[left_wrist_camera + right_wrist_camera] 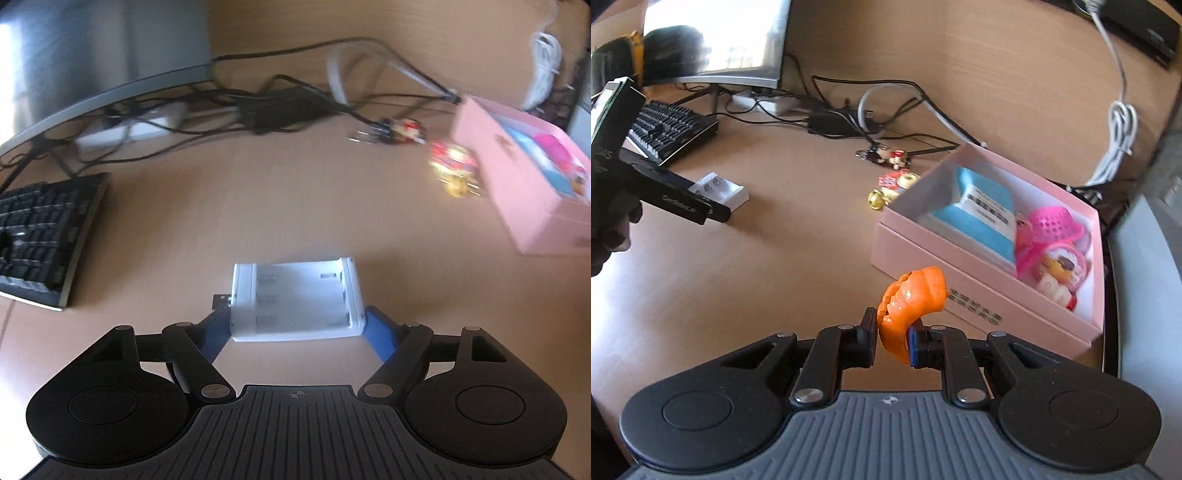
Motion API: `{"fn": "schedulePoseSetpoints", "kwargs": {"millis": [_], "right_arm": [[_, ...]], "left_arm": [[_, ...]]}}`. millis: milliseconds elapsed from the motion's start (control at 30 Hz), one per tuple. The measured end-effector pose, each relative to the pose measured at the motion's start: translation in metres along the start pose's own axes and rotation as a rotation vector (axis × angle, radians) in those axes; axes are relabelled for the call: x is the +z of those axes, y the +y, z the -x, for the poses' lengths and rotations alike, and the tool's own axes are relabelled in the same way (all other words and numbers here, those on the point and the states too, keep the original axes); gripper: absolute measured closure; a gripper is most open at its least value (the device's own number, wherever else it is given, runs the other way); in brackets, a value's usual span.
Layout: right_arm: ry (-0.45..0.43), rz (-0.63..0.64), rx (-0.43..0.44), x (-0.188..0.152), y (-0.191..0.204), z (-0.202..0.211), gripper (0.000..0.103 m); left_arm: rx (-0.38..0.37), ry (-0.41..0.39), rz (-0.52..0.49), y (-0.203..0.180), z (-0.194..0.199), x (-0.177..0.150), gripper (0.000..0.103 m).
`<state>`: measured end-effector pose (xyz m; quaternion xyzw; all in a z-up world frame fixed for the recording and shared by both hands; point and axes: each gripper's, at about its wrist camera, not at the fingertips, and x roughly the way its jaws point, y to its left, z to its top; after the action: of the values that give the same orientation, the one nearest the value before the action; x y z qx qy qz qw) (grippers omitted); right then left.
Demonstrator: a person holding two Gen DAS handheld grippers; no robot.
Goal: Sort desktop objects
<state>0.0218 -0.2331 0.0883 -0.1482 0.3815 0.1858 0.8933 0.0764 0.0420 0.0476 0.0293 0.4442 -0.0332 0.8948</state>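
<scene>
In the left wrist view a white battery case (295, 299) with empty slots lies on the tan desk. My left gripper (298, 326) has its blue pads against the case's two sides, shut on it. From the right wrist view the same case (720, 190) shows at the left under the left gripper (714, 203), which a dark-gloved hand holds. My right gripper (892, 343) is shut on an orange toy (910, 299) with moulded teeth, held above the desk just in front of an open pink box (960, 273).
The pink box (517, 192) holds a blue packet (982, 210) and pink toys (1052, 229). Small keychain figures (886, 155) and a gold bell (877, 199) lie behind it. A keyboard (668, 129), a monitor (716, 40) and tangled black cables (266, 107) fill the back left.
</scene>
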Motion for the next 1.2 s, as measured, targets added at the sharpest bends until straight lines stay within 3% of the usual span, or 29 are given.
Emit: {"fn": "schedulePoseSetpoints", "kwargs": {"millis": [100, 233, 433, 667, 767, 900, 1033, 1200], "right_arm": [[0.0, -0.028, 0.004, -0.005, -0.004, -0.003, 0.087], [-0.027, -0.04, 0.014, -0.008, -0.006, -0.002, 0.071], [-0.042, -0.075, 0.017, -0.011, -0.013, 0.002, 0.056], [-0.019, -0.018, 0.007, -0.018, -0.014, 0.003, 0.052], [-0.028, -0.03, -0.018, -0.02, -0.018, 0.008, 0.049], [-0.021, -0.062, -0.039, -0.024, -0.026, 0.012, 0.041], [-0.023, -0.064, -0.035, -0.03, -0.025, 0.016, 0.032], [-0.006, -0.082, -0.019, -0.034, -0.021, 0.01, 0.031]], "left_arm": [[-0.078, 0.008, -0.086, -0.033, 0.007, -0.012, 0.021], [-0.145, 0.044, -0.157, -0.063, 0.011, -0.016, 0.011], [-0.15, 0.067, -0.27, -0.084, 0.023, 0.0, 0.007], [-0.121, 0.046, -0.214, -0.082, 0.034, 0.001, 0.007], [-0.145, -0.017, -0.205, -0.077, 0.047, -0.015, 0.004], [-0.118, -0.099, -0.203, -0.07, 0.052, -0.039, 0.004], [-0.089, -0.067, -0.169, -0.063, 0.037, -0.046, 0.003], [-0.137, -0.019, -0.084, -0.067, 0.02, -0.026, 0.004]]}}
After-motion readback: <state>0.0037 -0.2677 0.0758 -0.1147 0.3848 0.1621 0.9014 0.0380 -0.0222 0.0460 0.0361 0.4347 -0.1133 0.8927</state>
